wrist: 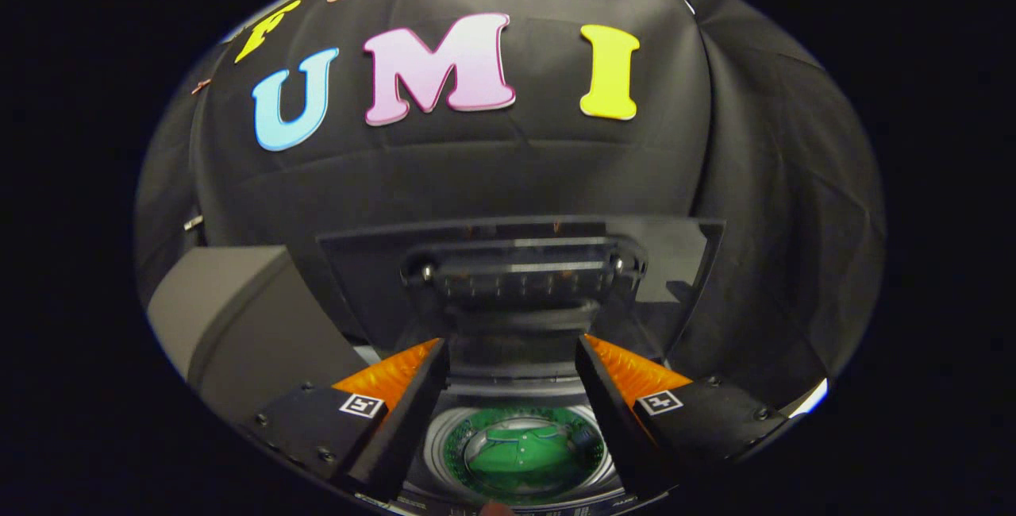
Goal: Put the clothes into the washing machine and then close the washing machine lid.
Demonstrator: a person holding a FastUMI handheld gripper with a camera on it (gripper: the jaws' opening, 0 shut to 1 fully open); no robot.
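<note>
A green garment point(520, 452) lies inside the round drum point(444, 437) of the top-loading washing machine, below and between my fingers. The dark see-through lid point(516, 262) stands raised just ahead of the fingertips, tilted back toward the booth wall, with its moulded handle part point(520, 278) facing me. My gripper point(512, 341) is open. Its two fingers are spread wide on either side of the lid's lower middle, and I cannot see either one pressing on it. Nothing is held between them.
A grey box-like unit point(238, 317) stands left of the machine, close to the left finger. The black cloth wall point(762, 246) hangs right behind the lid. The machine's control strip point(556, 510) runs along its near edge, with a person's fingertip point(496, 510) on it.
</note>
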